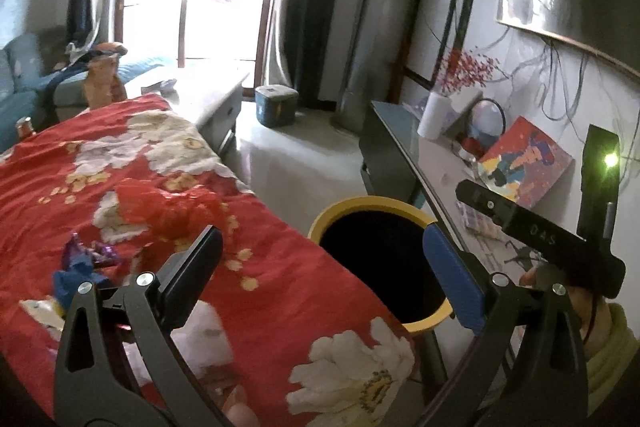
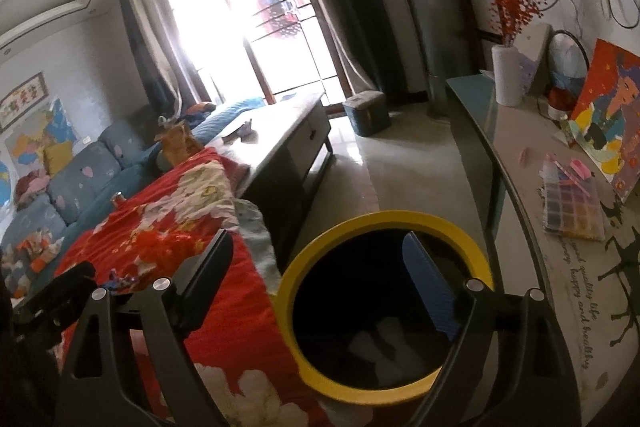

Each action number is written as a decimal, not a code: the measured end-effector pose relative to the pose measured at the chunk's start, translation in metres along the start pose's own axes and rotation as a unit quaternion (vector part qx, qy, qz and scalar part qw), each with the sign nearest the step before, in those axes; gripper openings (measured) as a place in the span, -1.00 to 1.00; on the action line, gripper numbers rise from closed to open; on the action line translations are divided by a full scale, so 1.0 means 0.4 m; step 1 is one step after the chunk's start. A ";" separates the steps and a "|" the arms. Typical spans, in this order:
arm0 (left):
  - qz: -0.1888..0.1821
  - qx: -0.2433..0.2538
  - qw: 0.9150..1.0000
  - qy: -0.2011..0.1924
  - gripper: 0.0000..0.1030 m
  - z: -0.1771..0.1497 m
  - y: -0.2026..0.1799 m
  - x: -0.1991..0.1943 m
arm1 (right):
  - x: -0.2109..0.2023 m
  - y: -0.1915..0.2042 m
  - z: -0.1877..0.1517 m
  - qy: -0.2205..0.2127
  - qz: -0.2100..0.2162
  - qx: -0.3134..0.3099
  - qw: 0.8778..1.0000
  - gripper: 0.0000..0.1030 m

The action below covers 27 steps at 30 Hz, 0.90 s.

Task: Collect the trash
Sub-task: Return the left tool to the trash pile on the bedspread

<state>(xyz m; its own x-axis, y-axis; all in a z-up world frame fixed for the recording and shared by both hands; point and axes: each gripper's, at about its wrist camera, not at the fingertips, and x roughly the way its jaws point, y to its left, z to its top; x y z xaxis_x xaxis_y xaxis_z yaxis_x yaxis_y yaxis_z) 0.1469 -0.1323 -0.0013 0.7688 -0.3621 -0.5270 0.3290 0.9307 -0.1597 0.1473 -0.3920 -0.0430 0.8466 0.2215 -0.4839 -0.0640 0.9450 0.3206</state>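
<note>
Trash waits beyond both tools, left tool [image 1: 320, 267] and right tool [image 2: 320, 279] spread wide and empty: wrappers [image 1: 86, 259] lie on the red tabletop cloth [image 1: 280, 287] beside the yellow-rimmed bin [image 1: 424, 325], so a careless sweep could knock them floorward.

A yellow-rimmed bin [image 2: 476, 251] stands upright and open beside the red floral cloth, pale crumpled pieces [image 2: 384, 351] lying in its dark bottom; purple and blue wrappers [image 1: 84, 259] and white tissue [image 1: 204, 331] lie on the cloth
</note>
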 end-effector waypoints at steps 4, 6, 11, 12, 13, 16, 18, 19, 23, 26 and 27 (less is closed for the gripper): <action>0.012 -0.011 1.000 -0.013 0.79 -0.003 0.033 -0.035 | -0.003 0.038 -0.004 0.001 0.012 -0.010 1.000 0.64; 0.017 -0.017 1.000 -0.020 0.79 -0.005 0.051 -0.050 | -0.003 0.052 -0.005 0.002 0.017 -0.014 1.000 0.64; 0.037 -0.030 0.998 -0.034 0.79 -0.008 0.095 -0.086 | -0.007 0.098 -0.013 0.006 0.033 -0.025 0.999 0.65; 0.041 -0.034 0.998 -0.036 0.79 -0.008 0.103 -0.091 | -0.008 0.106 -0.015 0.006 0.036 -0.027 0.999 0.66; 0.043 -0.039 0.998 -0.038 0.79 -0.010 0.114 -0.098 | -0.009 0.114 -0.016 0.007 0.039 -0.030 0.999 0.66; 0.054 -0.047 0.996 -0.043 0.79 -0.016 0.141 -0.117 | -0.011 0.146 -0.021 0.009 0.050 -0.037 0.998 0.67; 0.059 -0.050 0.996 -0.044 0.79 -0.019 0.155 -0.127 | -0.012 0.167 -0.024 0.011 0.056 -0.043 0.997 0.68; 0.064 -0.052 0.996 -0.044 0.79 -0.022 0.164 -0.134 | -0.012 0.178 -0.028 0.012 0.060 -0.046 0.997 0.68; 0.073 -0.062 0.994 -0.043 0.79 -0.031 0.196 -0.151 | -0.007 0.213 -0.042 0.019 0.071 -0.056 0.996 0.69; 0.084 -0.071 0.993 -0.044 0.79 -0.035 0.224 -0.170 | -0.005 0.239 -0.056 0.026 0.081 -0.063 0.994 0.69; 0.087 -0.073 0.993 -0.045 0.79 -0.037 0.234 -0.175 | -0.004 0.248 -0.061 0.029 0.084 -0.066 0.994 0.70</action>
<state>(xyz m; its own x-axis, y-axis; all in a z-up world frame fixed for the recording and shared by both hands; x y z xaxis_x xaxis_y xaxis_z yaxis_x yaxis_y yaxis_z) 0.1157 -0.0190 0.0084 0.8552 -0.1923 -0.4813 0.1091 0.9746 -0.1955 0.1269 -0.2925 -0.0303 0.7863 0.3894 -0.4797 -0.2743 0.9157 0.2937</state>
